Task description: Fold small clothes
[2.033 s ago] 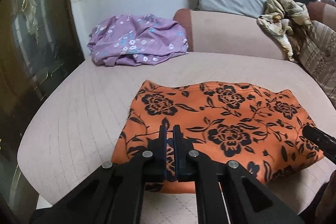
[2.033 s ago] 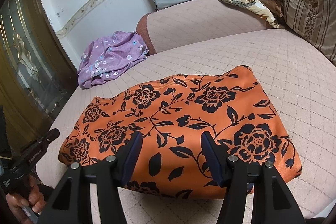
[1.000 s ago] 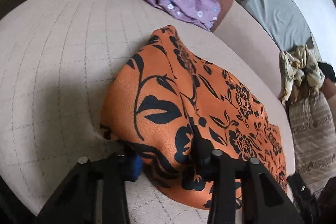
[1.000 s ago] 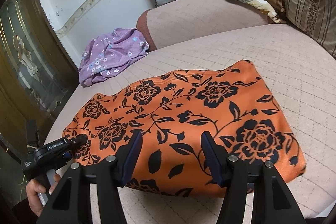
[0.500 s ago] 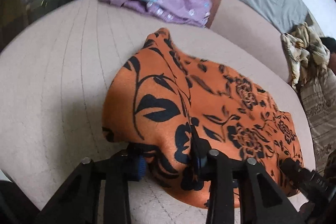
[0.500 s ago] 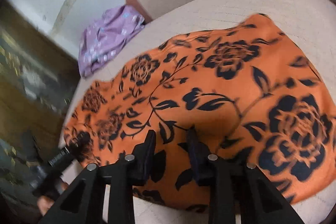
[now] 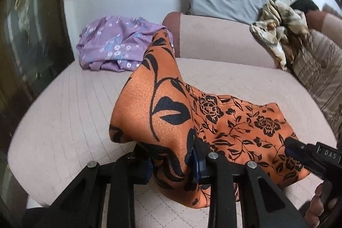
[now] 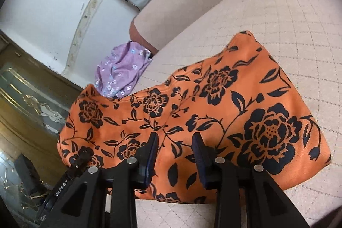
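Lifted since a moment ago, the cloth (image 7: 171, 112) rises at centre frame in the left wrist view, bunched between the left gripper (image 7: 171, 161) fingers clamped on its near edge, while in the right wrist view the right gripper (image 8: 175, 149) sits half-open over cloth (image 8: 224, 104) spread mid-frame on the sofa (image 8: 288, 14).

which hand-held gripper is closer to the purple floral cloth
Left. The left hand-held gripper grips the orange garment's end on the purple floral cloth's side; the right hand-held gripper sits further along that garment, away from it.
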`<action>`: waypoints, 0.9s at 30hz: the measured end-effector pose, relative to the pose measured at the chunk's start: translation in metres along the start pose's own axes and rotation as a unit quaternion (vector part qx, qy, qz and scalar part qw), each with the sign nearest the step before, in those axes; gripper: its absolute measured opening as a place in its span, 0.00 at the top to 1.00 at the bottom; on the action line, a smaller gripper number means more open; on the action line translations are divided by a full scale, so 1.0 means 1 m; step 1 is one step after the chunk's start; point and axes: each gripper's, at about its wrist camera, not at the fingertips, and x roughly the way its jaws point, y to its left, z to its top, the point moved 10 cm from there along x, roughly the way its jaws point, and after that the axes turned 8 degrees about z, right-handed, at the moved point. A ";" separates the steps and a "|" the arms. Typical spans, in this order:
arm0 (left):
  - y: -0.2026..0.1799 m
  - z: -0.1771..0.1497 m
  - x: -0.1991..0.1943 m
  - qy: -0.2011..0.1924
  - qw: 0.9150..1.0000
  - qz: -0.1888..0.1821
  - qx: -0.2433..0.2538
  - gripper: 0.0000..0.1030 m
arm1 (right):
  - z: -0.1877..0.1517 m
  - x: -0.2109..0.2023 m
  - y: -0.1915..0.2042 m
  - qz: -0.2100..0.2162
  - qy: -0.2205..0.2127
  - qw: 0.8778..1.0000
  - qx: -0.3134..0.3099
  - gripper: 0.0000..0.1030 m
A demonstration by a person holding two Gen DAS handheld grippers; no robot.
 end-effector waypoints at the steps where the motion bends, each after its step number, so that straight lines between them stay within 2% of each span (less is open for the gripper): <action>1: -0.003 0.001 -0.001 0.000 1.000 0.000 0.003 0.71 | 0.000 -0.002 0.002 0.002 -0.002 1.000 -0.003 0.65; 8: -0.013 0.002 -0.009 -0.006 1.000 0.007 0.020 0.71 | -0.002 -0.005 0.002 0.007 -0.004 1.000 0.001 0.65; 27: -0.011 0.001 -0.009 -0.002 1.000 0.009 0.020 0.71 | -0.004 0.000 0.003 0.005 0.002 1.000 -0.005 0.65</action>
